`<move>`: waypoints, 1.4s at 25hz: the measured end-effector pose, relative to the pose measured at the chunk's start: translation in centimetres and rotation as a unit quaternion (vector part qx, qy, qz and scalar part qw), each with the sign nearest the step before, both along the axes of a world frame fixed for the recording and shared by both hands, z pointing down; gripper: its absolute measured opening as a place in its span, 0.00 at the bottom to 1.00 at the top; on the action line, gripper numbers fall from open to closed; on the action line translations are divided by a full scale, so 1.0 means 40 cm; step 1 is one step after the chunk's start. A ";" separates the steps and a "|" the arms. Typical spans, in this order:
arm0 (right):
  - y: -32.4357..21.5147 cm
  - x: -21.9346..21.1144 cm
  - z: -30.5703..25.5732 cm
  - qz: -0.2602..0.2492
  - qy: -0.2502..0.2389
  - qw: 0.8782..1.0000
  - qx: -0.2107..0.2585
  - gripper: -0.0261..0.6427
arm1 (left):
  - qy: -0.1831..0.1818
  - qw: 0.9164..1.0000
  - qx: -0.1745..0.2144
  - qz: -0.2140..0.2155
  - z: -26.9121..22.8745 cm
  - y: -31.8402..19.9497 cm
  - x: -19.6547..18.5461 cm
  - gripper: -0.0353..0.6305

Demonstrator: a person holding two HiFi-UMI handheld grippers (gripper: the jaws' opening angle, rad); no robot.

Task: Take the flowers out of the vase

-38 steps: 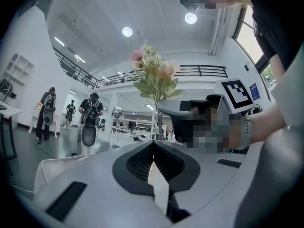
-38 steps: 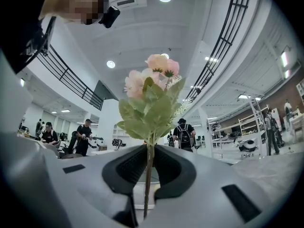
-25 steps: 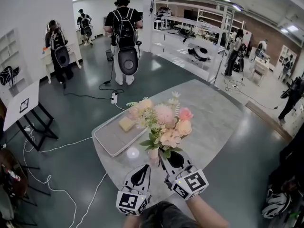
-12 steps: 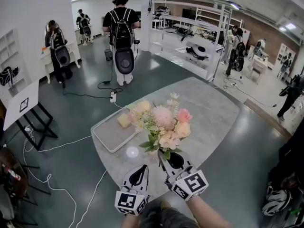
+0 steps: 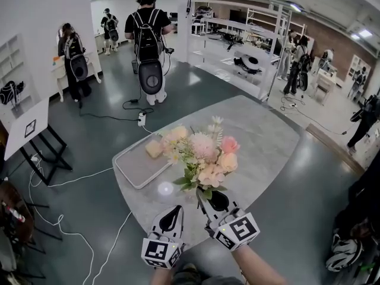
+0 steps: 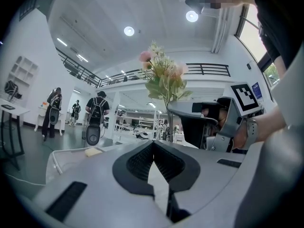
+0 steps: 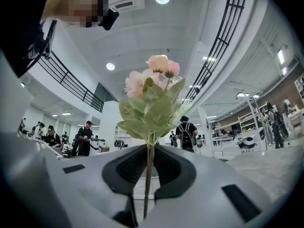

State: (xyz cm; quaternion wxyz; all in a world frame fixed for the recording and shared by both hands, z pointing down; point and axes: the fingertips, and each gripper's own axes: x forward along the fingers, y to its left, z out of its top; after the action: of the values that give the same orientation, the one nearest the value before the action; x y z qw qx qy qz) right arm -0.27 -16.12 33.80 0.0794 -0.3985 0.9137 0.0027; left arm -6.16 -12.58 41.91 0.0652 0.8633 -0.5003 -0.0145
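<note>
A bouquet of pink, peach and cream flowers (image 5: 202,153) with green leaves stands upright over the near end of the oval marble table (image 5: 261,141). My right gripper (image 5: 202,196) is shut on its thin stems (image 7: 148,175) just below the leaves, as the right gripper view shows. Behind the stems, between the jaws, stands a low white vase (image 7: 140,188); in the head view it is a small white round thing (image 5: 165,189) left of the bouquet. My left gripper (image 5: 177,209) hovers beside the right one, shut and holding nothing (image 6: 153,144). The bouquet (image 6: 164,75) rises to its right.
A shallow white tray (image 5: 127,172) holding a yellow sponge (image 5: 154,149) lies on the table's left side. Cables (image 5: 77,180) run across the floor to the left, beside a stand with a marker board (image 5: 27,132). People with backpacks (image 5: 148,40) stand farther off.
The bouquet and both grippers have drifted slightly, with the right grip unchanged. The person with the backpack has stepped a little farther away.
</note>
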 end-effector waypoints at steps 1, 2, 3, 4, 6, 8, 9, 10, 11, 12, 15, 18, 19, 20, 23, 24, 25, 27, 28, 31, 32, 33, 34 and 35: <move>0.000 -0.001 0.000 -0.001 0.000 1.000 0.000 0.13 | 0.000 1.000 -0.001 -0.002 -0.001 -0.001 -0.002 0.07; 0.002 -0.001 0.000 -0.002 0.000 1.000 -0.001 0.13 | -0.001 1.000 -0.002 -0.004 -0.001 0.001 -0.003 0.07; 0.005 -0.001 0.000 -0.003 0.000 1.000 -0.002 0.13 | -0.001 1.000 -0.003 -0.005 -0.002 0.004 -0.004 0.07; 0.009 -0.001 -0.001 -0.004 0.000 1.000 -0.003 0.13 | -0.001 1.000 -0.004 -0.007 -0.002 0.008 -0.005 0.07; 0.020 0.002 -0.003 -0.008 0.002 1.000 -0.003 0.13 | 0.001 1.000 -0.004 -0.011 -0.004 0.020 -0.002 0.07; 0.032 0.009 -0.006 -0.012 0.004 1.000 -0.002 0.13 | 0.002 1.000 -0.005 -0.014 -0.005 0.032 0.005 0.07; 0.037 0.013 -0.008 -0.014 0.004 1.000 -0.001 0.13 | 0.003 1.000 -0.006 -0.016 -0.006 0.038 0.009 0.07; 0.042 0.016 -0.011 -0.015 0.004 1.000 0.000 0.13 | 0.003 1.000 -0.007 -0.016 -0.008 0.042 0.013 0.07; 0.046 0.019 -0.013 -0.016 0.003 1.000 0.000 0.13 | 0.004 1.000 -0.007 -0.017 -0.009 0.046 0.016 0.07; 0.051 0.022 -0.015 -0.016 0.002 1.000 0.001 0.13 | 0.004 1.000 -0.008 -0.016 -0.010 0.050 0.019 0.07; 0.071 0.033 -0.011 -0.020 0.001 1.000 0.000 0.13 | 0.003 1.000 -0.007 -0.016 -0.008 0.070 0.034 0.07; 0.095 0.045 -0.010 -0.023 0.002 1.000 0.000 0.13 | 0.001 1.000 -0.005 -0.015 -0.010 0.090 0.051 0.07; 0.102 0.049 -0.010 -0.024 0.002 1.000 0.000 0.13 | 0.000 1.000 -0.005 -0.015 -0.012 0.096 0.057 0.07; 0.108 0.053 -0.010 -0.024 0.002 1.000 0.000 0.13 | -0.001 1.000 -0.004 -0.015 -0.014 0.100 0.061 0.07; 0.128 0.062 -0.012 -0.026 0.004 1.000 0.001 0.13 | 0.000 1.000 -0.002 -0.016 -0.020 0.116 0.072 0.07; 0.136 0.065 -0.013 -0.026 0.005 1.000 0.001 0.13 | 0.000 1.000 -0.002 -0.016 -0.022 0.123 0.076 0.07; 0.144 0.069 -0.015 -0.026 0.005 1.000 0.001 0.13 | 0.000 1.000 -0.002 -0.015 -0.024 0.130 0.080 0.07; 0.158 0.075 -0.017 -0.026 0.004 1.000 0.001 0.13 | -0.001 1.000 -0.002 -0.013 -0.024 0.143 0.088 0.07; 0.165 0.077 -0.018 -0.026 0.003 1.000 0.001 0.13 | -0.001 1.000 -0.002 -0.012 -0.024 0.148 0.091 0.07; 0.183 0.083 -0.018 -0.026 0.003 1.000 0.001 0.13 | -0.002 1.000 -0.002 -0.008 -0.025 0.163 0.100 0.07; 0.189 0.086 -0.018 -0.026 0.003 1.000 0.002 0.13 | -0.002 1.000 -0.002 -0.007 -0.026 0.169 0.104 0.07; 0.196 0.090 -0.017 -0.026 0.003 1.000 0.002 0.13 | -0.003 1.000 -0.001 -0.007 -0.026 0.175 0.109 0.07; 0.205 0.096 -0.016 -0.026 0.002 1.000 0.003 0.13 | -0.004 1.000 -0.001 -0.006 -0.025 0.183 0.115 0.07; 0.216 0.105 -0.014 -0.026 0.001 1.000 0.004 0.13 | -0.005 1.000 0.001 -0.006 -0.023 0.192 0.123 0.07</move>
State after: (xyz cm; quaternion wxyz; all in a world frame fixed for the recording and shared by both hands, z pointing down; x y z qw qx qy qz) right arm 3.91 -7.49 33.23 0.0796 -0.3745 0.9238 0.0047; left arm -1.24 -4.90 40.99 0.0623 0.8605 -0.5054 -0.0111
